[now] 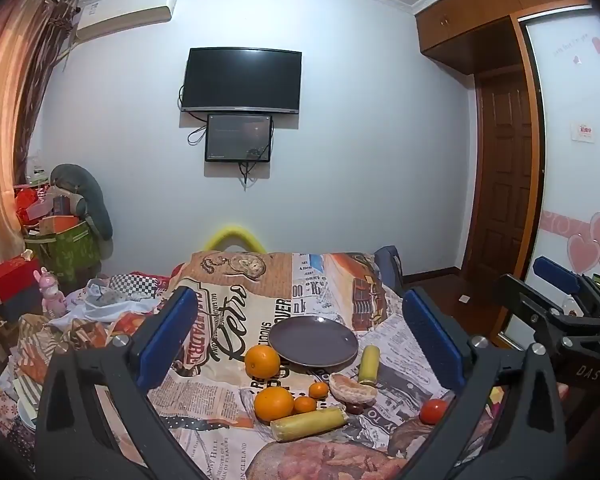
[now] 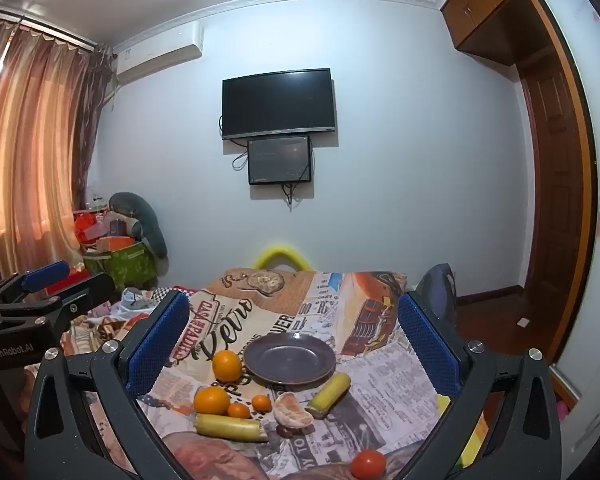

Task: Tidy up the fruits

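Fruits lay loose on the printed tablecloth (image 1: pixel 236 312), none of them on the plate (image 1: pixel 313 340) and none between any jaws. The left gripper (image 1: pixel 300 340) was spread fully wide with nothing in it, hanging above the cloth; the right gripper (image 2: pixel 294 344) was just as wide and just as empty. Between the left one's blue pads sat two oranges (image 1: pixel 262 361), two small tangerines (image 1: pixel 319 390), a peeled citrus piece (image 1: pixel 352 390) and two yellow-green stalk pieces (image 1: pixel 309 423), all clustered just in front of the dark plate. A tomato (image 1: pixel 433 411) lay apart, toward the right. Farther out, a television (image 1: pixel 242 80) hung on the white wall, curtains (image 2: pixel 24 152) at the left
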